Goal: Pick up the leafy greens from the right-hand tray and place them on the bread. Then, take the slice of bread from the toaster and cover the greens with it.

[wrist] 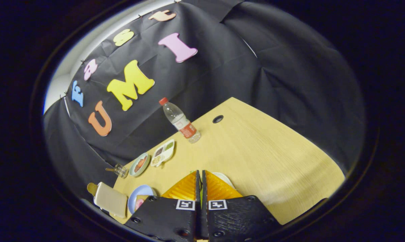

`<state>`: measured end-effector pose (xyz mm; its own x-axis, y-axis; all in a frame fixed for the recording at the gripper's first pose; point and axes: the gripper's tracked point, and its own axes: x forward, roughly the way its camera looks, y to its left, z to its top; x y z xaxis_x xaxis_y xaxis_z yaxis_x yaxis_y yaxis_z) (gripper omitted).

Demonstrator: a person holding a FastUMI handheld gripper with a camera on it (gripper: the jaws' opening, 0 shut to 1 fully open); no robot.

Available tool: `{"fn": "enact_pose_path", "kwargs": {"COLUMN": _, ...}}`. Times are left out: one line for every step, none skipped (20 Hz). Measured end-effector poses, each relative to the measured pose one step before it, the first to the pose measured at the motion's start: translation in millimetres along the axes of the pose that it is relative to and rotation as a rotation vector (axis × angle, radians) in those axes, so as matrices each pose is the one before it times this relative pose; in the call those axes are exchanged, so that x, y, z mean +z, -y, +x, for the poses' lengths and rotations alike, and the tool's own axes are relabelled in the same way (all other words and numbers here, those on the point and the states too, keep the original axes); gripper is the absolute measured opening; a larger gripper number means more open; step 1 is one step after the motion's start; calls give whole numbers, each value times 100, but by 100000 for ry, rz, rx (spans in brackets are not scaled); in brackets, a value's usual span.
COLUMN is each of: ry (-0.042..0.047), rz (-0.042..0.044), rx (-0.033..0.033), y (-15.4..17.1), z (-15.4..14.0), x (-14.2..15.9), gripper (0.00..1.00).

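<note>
The wooden table (pixel 256 148) was the largest thing in the scene, its pale top running from the near fingers out to a far corner with a dark round cable hole (pixel 218 119). At the near left edge stood the cream toaster (pixel 110 199) with a slice of bread (pixel 92 188) sticking up at its far end. Beside it to the right lay a blue plate (pixel 139 196) holding something pale and pink, probably the bread base. Farther along the left side sat a compartmented tray (pixel 163 153) of mixed foods, a small oval dish (pixel 139 164) and a little glass jar (pixel 120 170) lying on its side. A clear water bottle (pixel 180 120) with a red cap stood far back; its red label was too small to read. The gripper (pixel 201 181) had its fingers pressed almost together, and a thin sliver of green showed in the slit between them, likely the leafy greens (pixel 200 196), though a firm pinch could not be confirmed. A white tray (pixel 226 178) peeked out just beyond the fingers on the right. The step in hand seemed to be lifting the greens off that tray; next they would need carrying left to the blue plate and releasing onto the bread. Only square coded markers showed on the finger mounts.
</note>
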<state>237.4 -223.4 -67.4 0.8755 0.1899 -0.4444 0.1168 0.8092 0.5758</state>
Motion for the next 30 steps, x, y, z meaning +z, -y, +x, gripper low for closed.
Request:
{"fn": "enact_pose_path", "kwargs": {"ry": 1286, "rz": -1013, "rx": 310, "y": -772, "z": -344, "x": 306, "gripper": 0}}
{"fn": "enact_pose_path", "kwargs": {"ry": 996, "rz": -1488, "rx": 228, "y": -856, "z": -283, "x": 108, "gripper": 0}}
{"fn": "enact_pose_path", "kwargs": {"ry": 776, "rz": -1856, "rx": -5, "y": -843, "z": -224, "x": 147, "gripper": 0}}
{"fn": "enact_pose_path", "kwargs": {"ry": 532, "rz": -1913, "rx": 377, "y": -1054, "z": -321, "x": 27, "gripper": 0}}
{"fn": "enact_pose_path", "kwargs": {"ry": 501, "rz": -1666, "rx": 202, "y": -956, "z": -266, "x": 107, "gripper": 0}}
{"fn": "enact_pose_path", "kwargs": {"ry": 241, "rz": -1838, "rx": 429, "y": -1103, "z": -303, "x": -25, "gripper": 0}}
{"fn": "enact_pose_path", "kwargs": {"ry": 319, "rz": -1831, "rx": 722, "y": -1212, "z": -256, "x": 40, "gripper": 0}}
{"fn": "enact_pose_path", "kwargs": {"ry": 416, "rz": -1639, "rx": 962, "y": -1379, "z": -313, "x": -28, "gripper": 0}}
{"fn": "enact_pose_path", "kwargs": {"ry": 345, "rz": -1406, "rx": 1363, "y": -1556, "z": -230, "x": 27, "gripper": 0}}
{"fn": "enact_pose_path", "kwargs": {"ry": 433, "rz": -1100, "rx": 1516, "y": -1670, "z": -226, "x": -64, "gripper": 0}}
{"fn": "enact_pose_path", "kwargs": {"ry": 431, "rz": -827, "rx": 1838, "y": -1835, "z": -167, "x": -122, "gripper": 0}}
{"fn": "enact_pose_path", "kwargs": {"ry": 437, "rz": -972, "rx": 2160, "y": -1949, "z": -2, "x": -223, "gripper": 0}}
{"fn": "enact_pose_path", "kwargs": {"ry": 50, "rz": -1257, "rx": 1991, "y": -1880, "z": 191, "x": -366, "gripper": 0}}
{"fn": "enact_pose_path", "kwargs": {"ry": -245, "rz": -1288, "rx": 1934, "y": -1940, "z": 367, "x": -656, "gripper": 0}}
{"fn": "enact_pose_path", "kwargs": {"ry": -818, "rz": -1155, "rx": 1927, "y": -1769, "z": 605, "x": -693, "gripper": 0}}
{"fn": "enact_pose_path", "kwargs": {"ry": -839, "rz": -1366, "rx": 1232, "y": -1618, "z": 785, "x": -736, "gripper": 0}}
{"fn": "enact_pose_path", "kwargs": {"ry": -1128, "rz": -1610, "rx": 728, "y": -1336, "z": 807, "x": -871, "gripper": 0}}
{"fn": "enact_pose_path", "kwargs": {"ry": -1393, "rz": -669, "rx": 1005, "y": -1400, "z": 828, "x": -1130, "gripper": 0}}
{"fn": "enact_pose_path", "kwargs": {"ry": -1727, "rz": 263, "rx": 1752, "y": -1554, "z": 873, "x": -1068, "gripper": 0}}
{"fn": "enact_pose_path", "kwargs": {"ry": -1040, "rz": 56, "rx": 1304, "y": -1389, "z": 879, "x": -916, "gripper": 0}}
{"fn": "enact_pose_path", "kwargs": {"ry": -1044, "rz": -379, "rx": 1516, "y": -1358, "z": 829, "x": -788, "gripper": 0}}
{"fn": "enact_pose_path", "kwargs": {"ry": -542, "rz": -43, "rx": 1436, "y": -1386, "z": 737, "x": -688, "gripper": 0}}
{"fn": "enact_pose_path", "kwargs": {"ry": -461, "rz": 360, "rx": 1503, "y": -1046, "z": 590, "x": -658, "gripper": 0}}
{"fn": "enact_pose_path", "kwargs": {"ry": -316, "rz": 954, "rx": 1334, "y": -891, "z": 562, "x": -542, "gripper": 0}}
{"fn": "enact_pose_path", "kwargs": {"ry": -792, "rz": 1067, "rx": 1117, "y": -559, "z": 753, "x": -669, "gripper": 0}}
{"fn": "enact_pose_path", "kwargs": {"ry": -916, "rz": 714, "rx": 364, "y": -237, "z": 532, "x": -672, "gripper": 0}}
{"fn": "enact_pose_path", "kwargs": {"ry": -1050, "rz": 541, "rx": -47, "y": 7, "z": 569, "x": -570, "gripper": 0}}
{"fn": "enact_pose_path", "kwargs": {"ry": -1179, "rz": -159, "rx": -1011, "y": 381, "z": 409, "x": -811, "gripper": 0}}
{"fn": "enact_pose_path", "kwargs": {"ry": 433, "rz": -2304, "rx": -2010, "y": 714, "z": 260, "x": -437, "gripper": 0}}
{"fn": "enact_pose_path", "kwargs": {"ry": 792, "rz": -2461, "rx": -2264, "y": 833, "z": 121, "x": -380, "gripper": 0}}
